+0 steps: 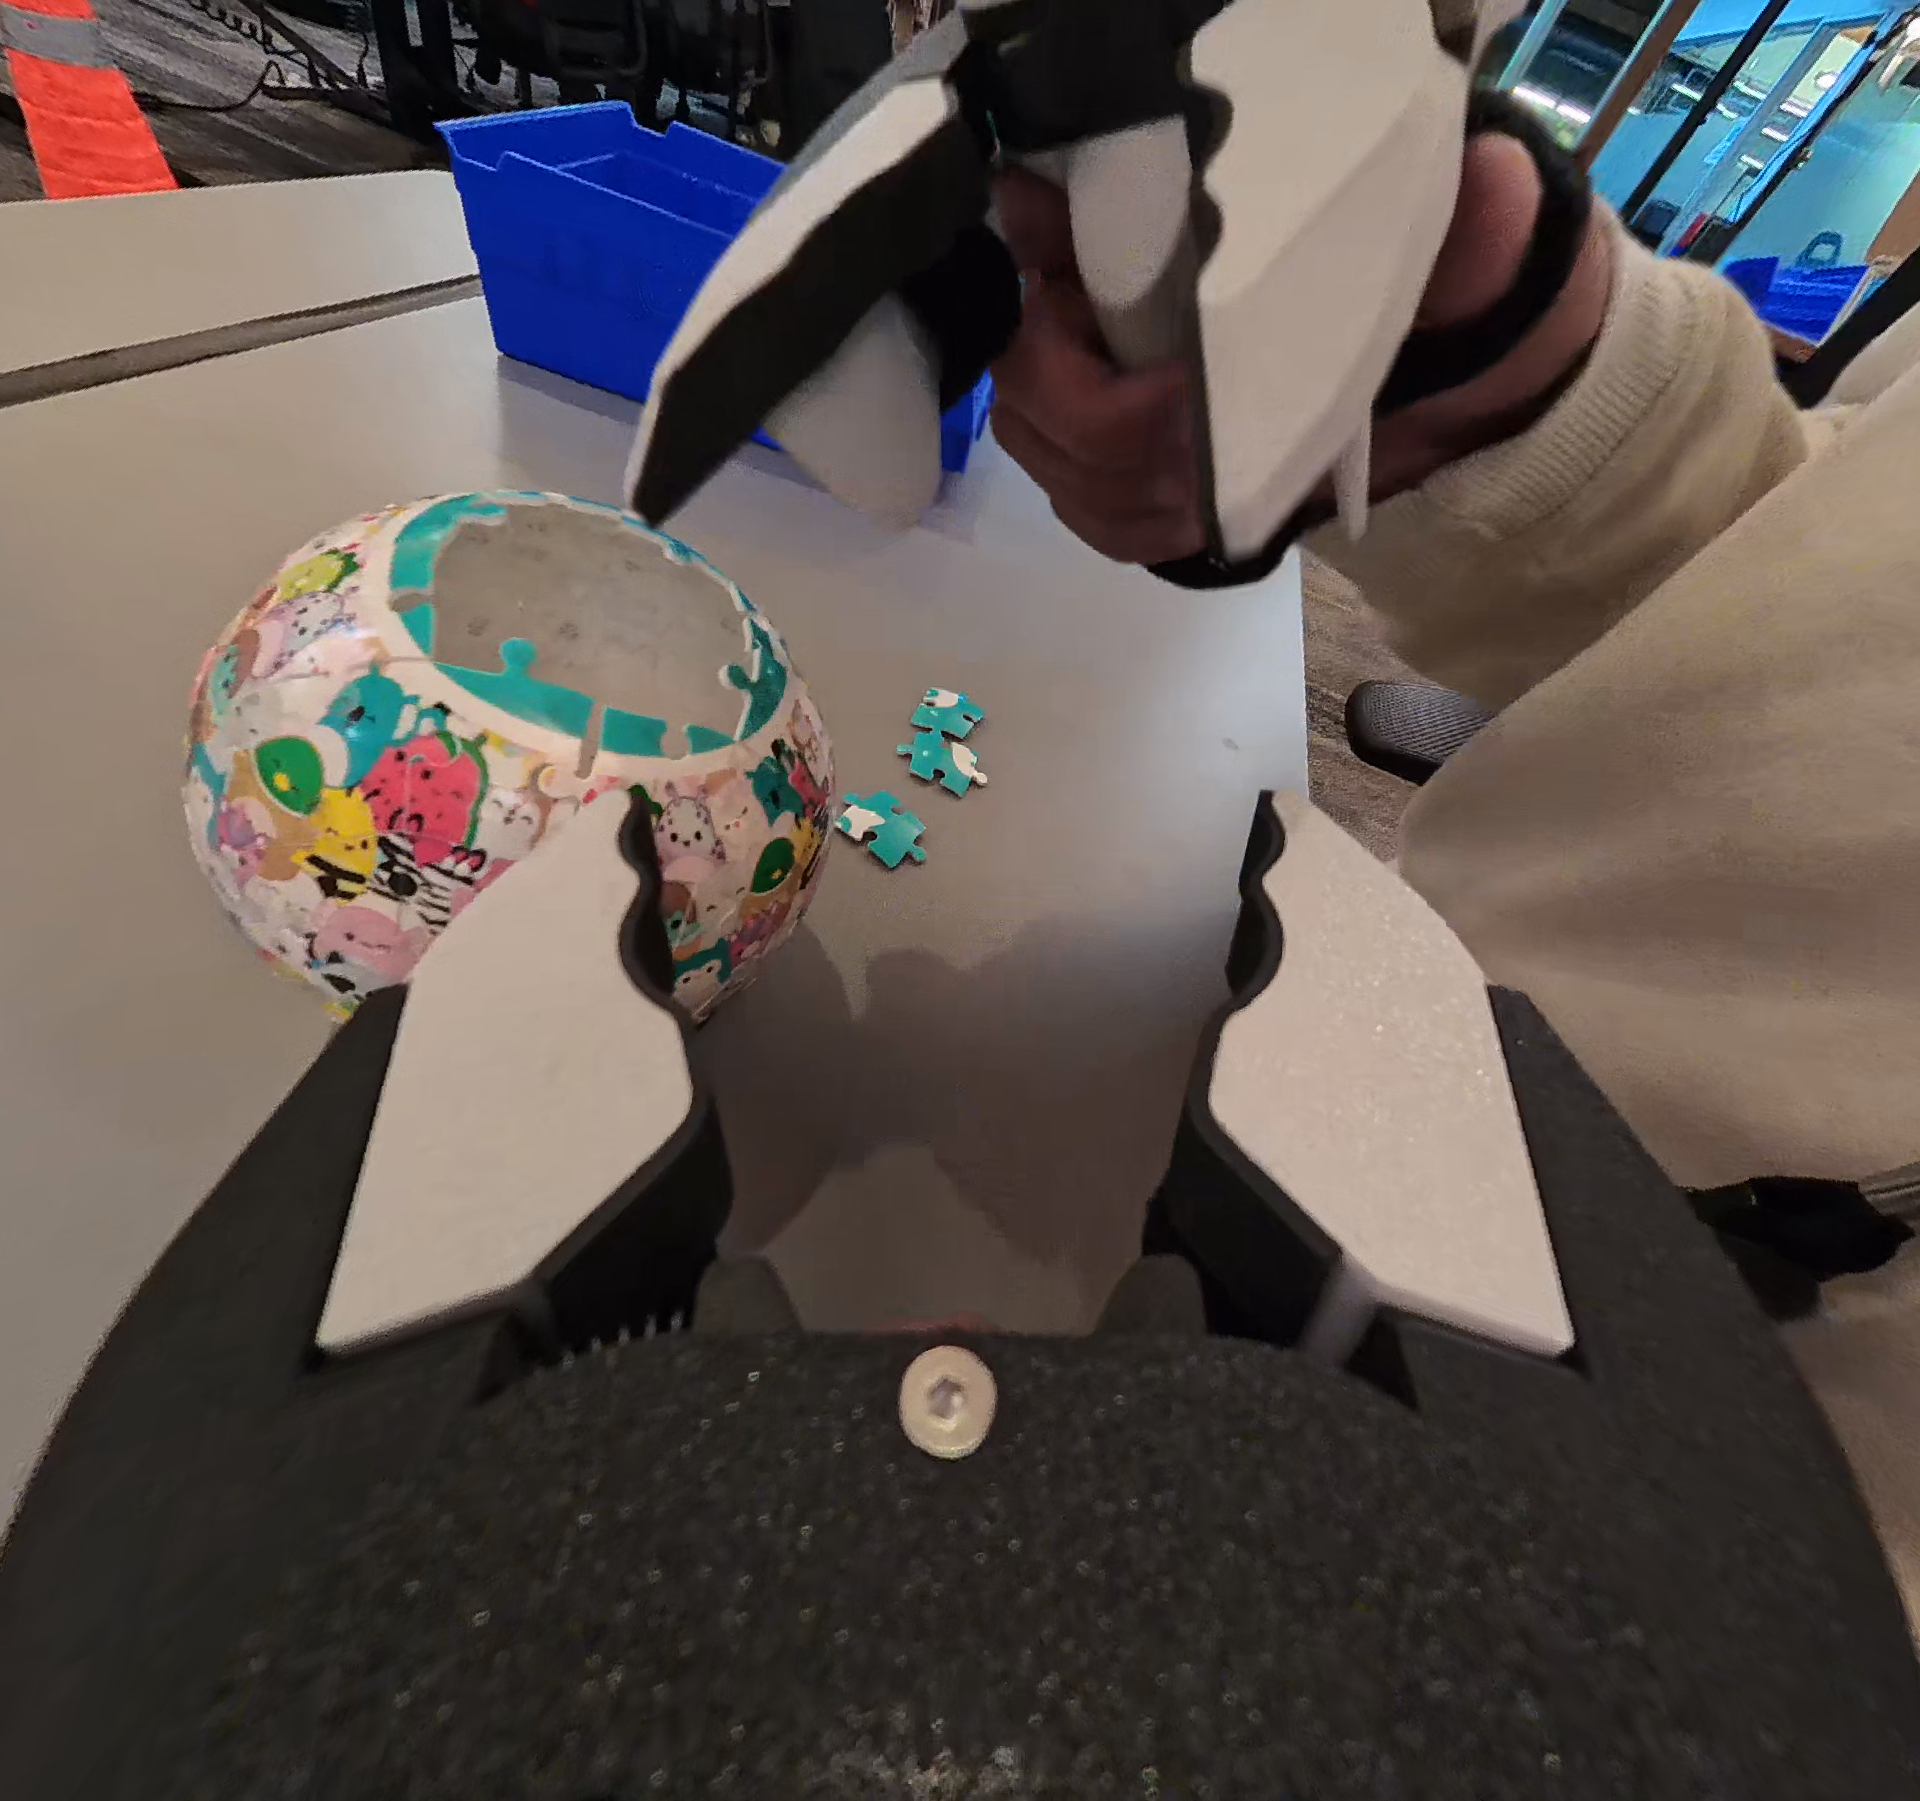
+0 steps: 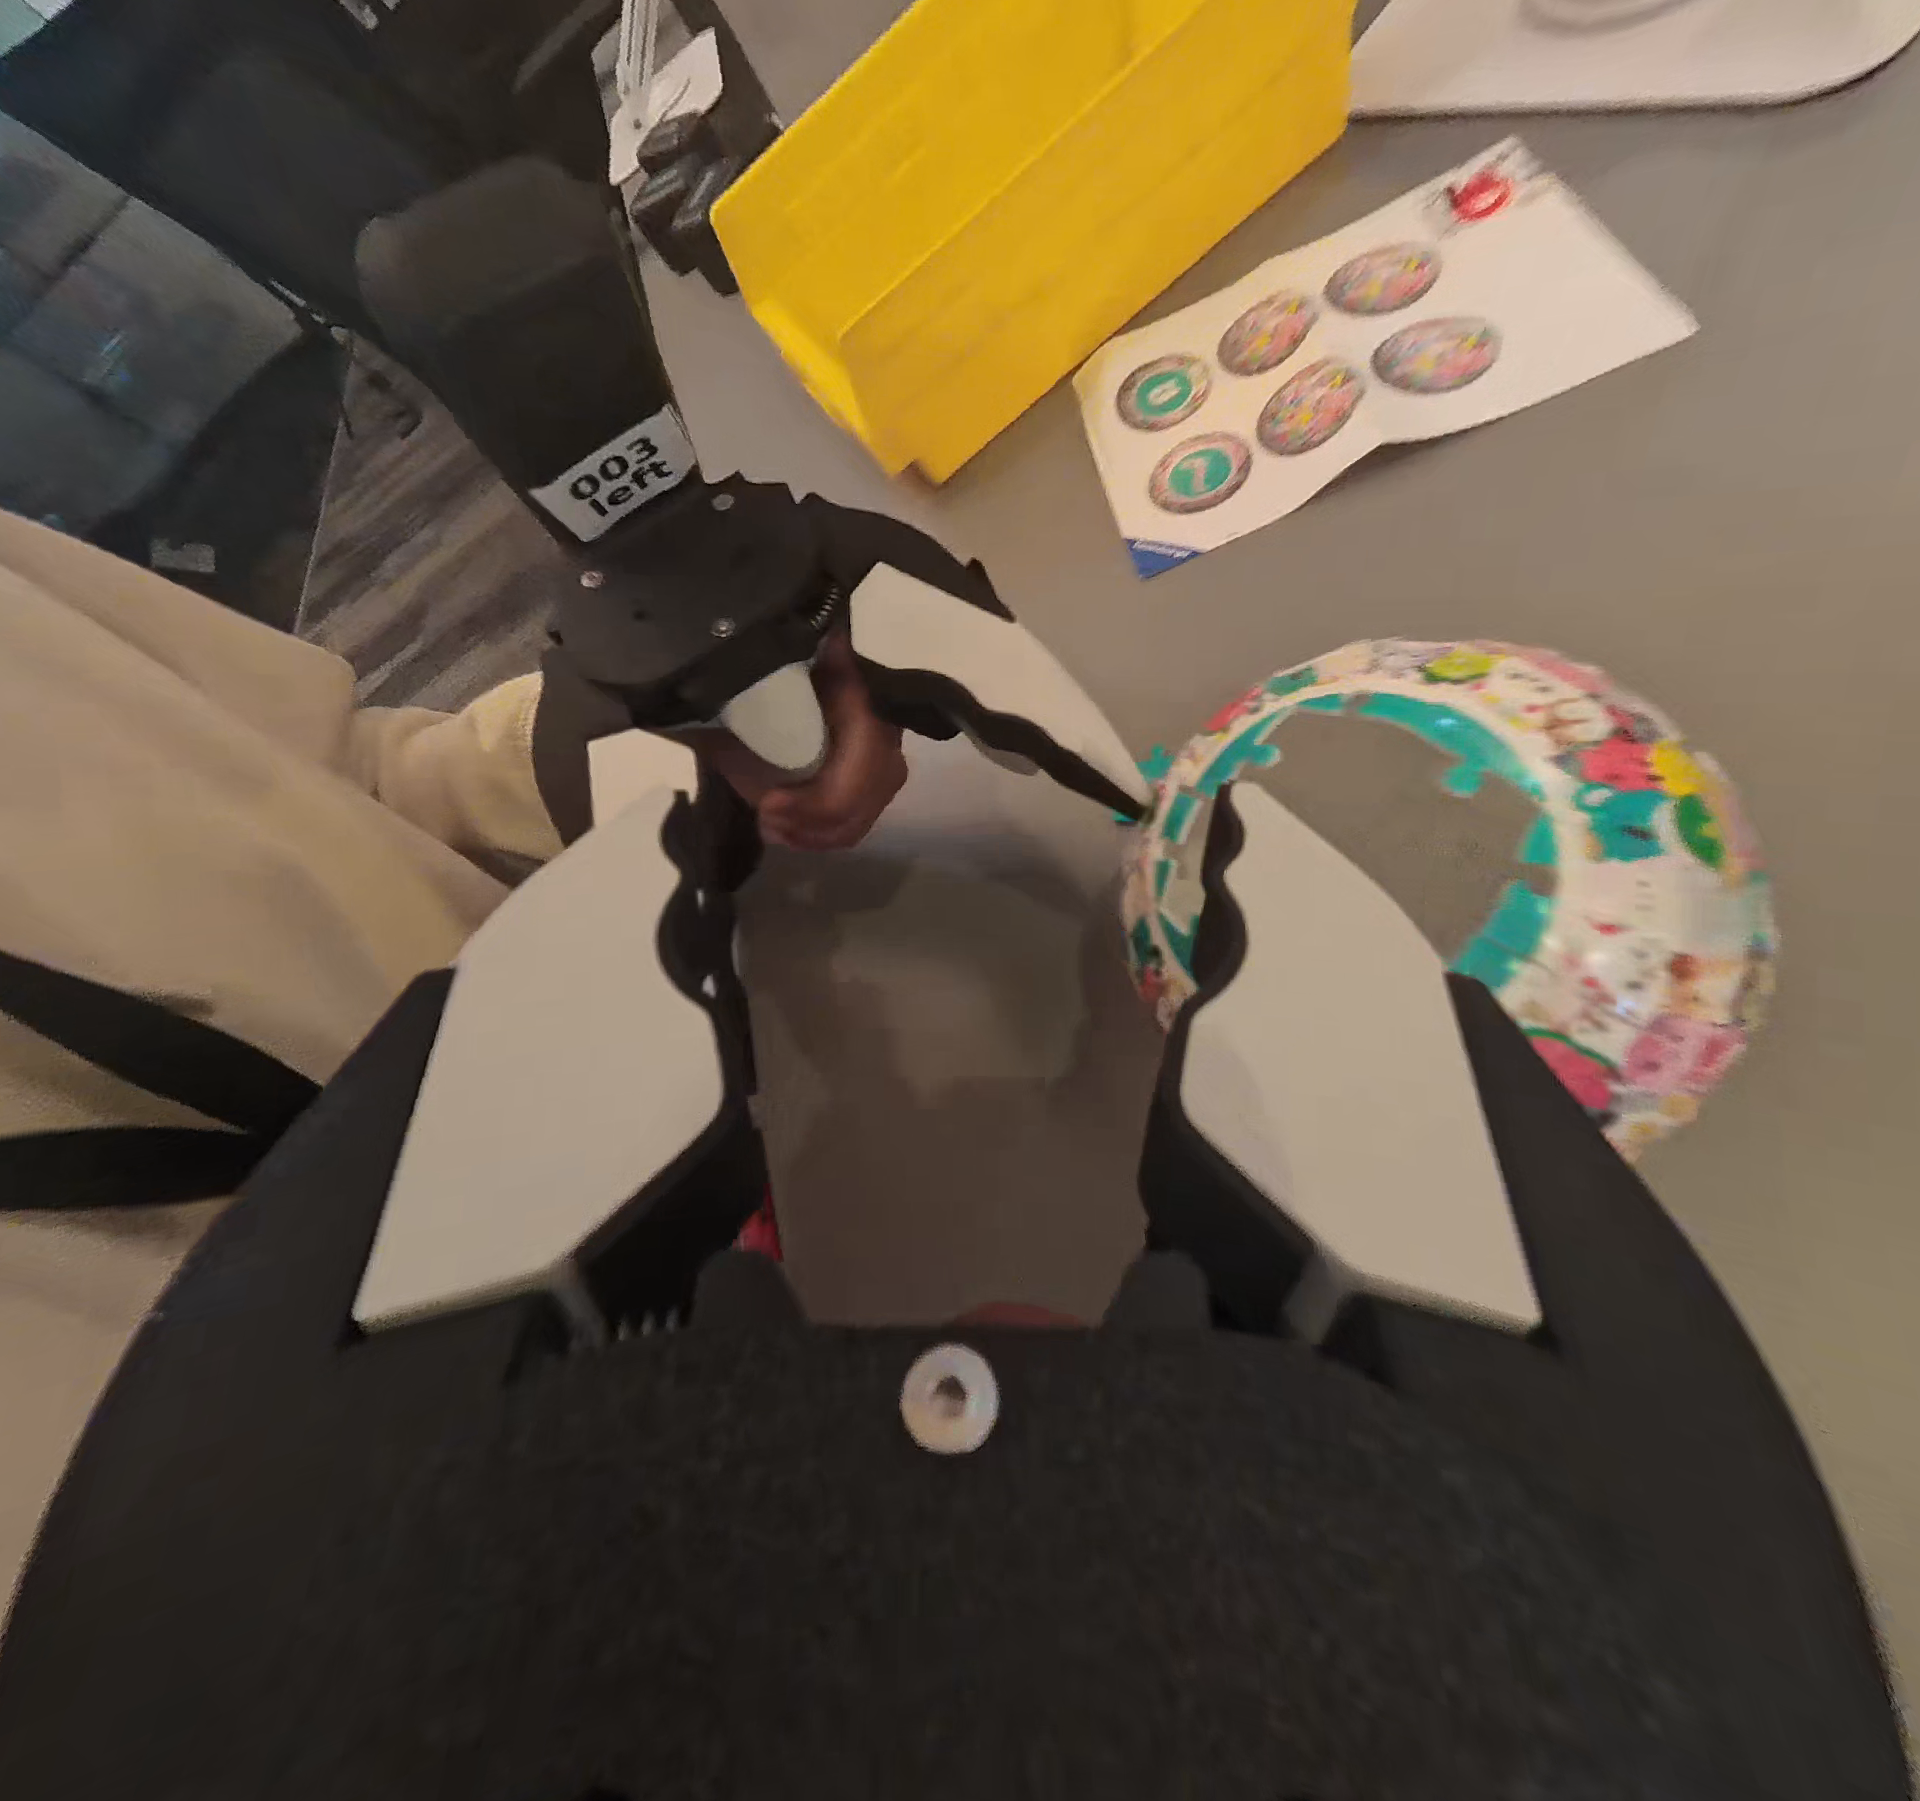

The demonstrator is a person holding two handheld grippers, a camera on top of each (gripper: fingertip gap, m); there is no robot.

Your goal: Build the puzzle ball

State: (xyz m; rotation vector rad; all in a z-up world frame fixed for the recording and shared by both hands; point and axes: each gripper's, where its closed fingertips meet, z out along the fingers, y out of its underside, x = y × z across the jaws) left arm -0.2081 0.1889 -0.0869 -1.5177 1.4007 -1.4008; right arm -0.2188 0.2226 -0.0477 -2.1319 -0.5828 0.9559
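Observation:
The puzzle ball (image 1: 343, 816), covered in colourful cartoon figures, sits on the grey table with a large jagged hole at its top, ringed in teal. It also shows in the right wrist view (image 2: 1621, 920). Three loose teal-and-white pieces lie just right of it: two together (image 1: 943, 741) and one nearer (image 1: 883, 826). My left gripper (image 1: 951, 816) is open and empty, its left fingertip against the ball's near side. My right gripper (image 2: 954, 806) is open and empty, one fingertip at the rim of the hole; it hangs over the ball in the left wrist view (image 1: 945, 525).
A blue bin (image 1: 613, 224) stands behind the ball. A yellow bin (image 2: 1039, 162) and a printed instruction sheet (image 2: 1382, 359) lie on the table beyond it. The table edge (image 1: 1304, 712) runs close on the right, with a chair arm and a person's cream sleeve (image 1: 1662, 712) beside it. The left gripper's tips are roughly 5 cm from the right gripper's.

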